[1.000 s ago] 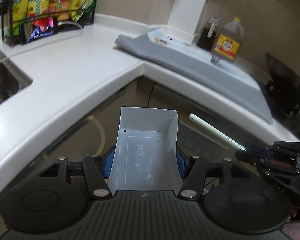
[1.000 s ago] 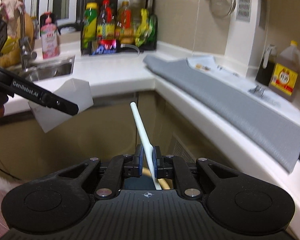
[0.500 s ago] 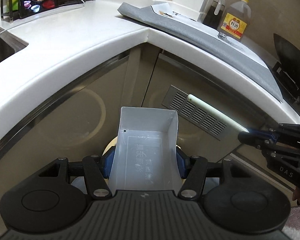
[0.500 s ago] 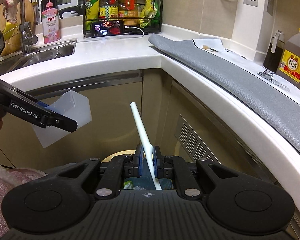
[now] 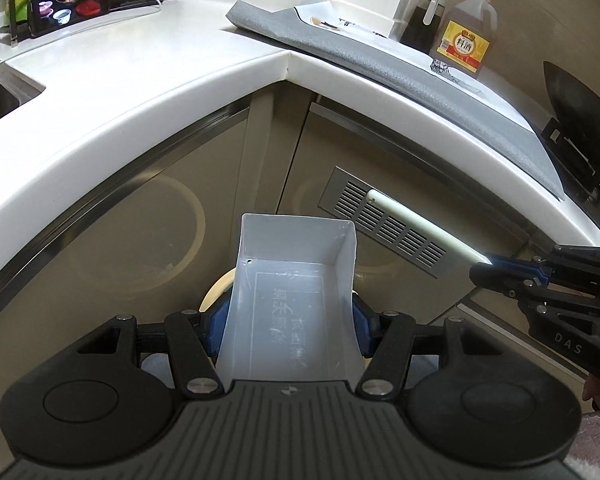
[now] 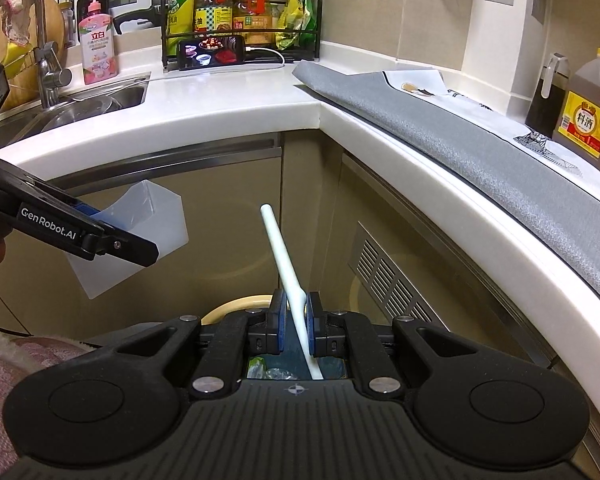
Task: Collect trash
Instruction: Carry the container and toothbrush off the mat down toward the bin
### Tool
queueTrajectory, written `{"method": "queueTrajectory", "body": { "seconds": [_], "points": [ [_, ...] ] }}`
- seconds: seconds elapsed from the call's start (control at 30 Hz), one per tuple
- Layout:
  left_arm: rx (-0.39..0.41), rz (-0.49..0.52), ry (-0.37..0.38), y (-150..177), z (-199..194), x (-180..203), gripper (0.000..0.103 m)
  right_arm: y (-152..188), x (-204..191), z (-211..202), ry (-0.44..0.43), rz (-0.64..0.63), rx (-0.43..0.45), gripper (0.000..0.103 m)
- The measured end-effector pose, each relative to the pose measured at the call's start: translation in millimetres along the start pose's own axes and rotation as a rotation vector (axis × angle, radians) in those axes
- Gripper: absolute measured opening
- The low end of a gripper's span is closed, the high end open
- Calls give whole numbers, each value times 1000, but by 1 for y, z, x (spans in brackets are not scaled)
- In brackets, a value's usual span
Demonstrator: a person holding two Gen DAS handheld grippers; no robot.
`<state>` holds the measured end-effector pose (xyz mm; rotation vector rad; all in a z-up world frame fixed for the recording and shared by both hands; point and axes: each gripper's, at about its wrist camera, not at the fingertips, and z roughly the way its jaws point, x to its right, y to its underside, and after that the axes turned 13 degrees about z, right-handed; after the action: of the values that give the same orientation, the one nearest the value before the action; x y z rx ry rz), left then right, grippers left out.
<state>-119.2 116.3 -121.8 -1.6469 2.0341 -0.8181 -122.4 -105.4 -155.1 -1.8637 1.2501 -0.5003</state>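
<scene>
Below the white corner countertop point(image 6: 236, 120), my left gripper point(image 5: 288, 320) clamps a translucent plastic box point(image 5: 292, 300) by its sides; my right gripper point(image 6: 296, 320) pinches a white plastic utensil point(image 6: 284, 264), both above a cream-rimmed bin point(image 6: 236, 304).

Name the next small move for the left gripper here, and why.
Probably lower the left gripper a little more and open its jaws. It grips an empty white plastic box, and a round bin rim with trash inside shows just below both grippers, under the counter edge.
</scene>
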Motion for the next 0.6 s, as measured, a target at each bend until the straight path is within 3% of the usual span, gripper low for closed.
{"method": "queueTrajectory", "body": {
  "seconds": [0.6],
  "points": [
    [-26, -16, 4, 1, 16, 1, 65, -1, 1, 14, 5, -1, -22, 11]
  ]
}}
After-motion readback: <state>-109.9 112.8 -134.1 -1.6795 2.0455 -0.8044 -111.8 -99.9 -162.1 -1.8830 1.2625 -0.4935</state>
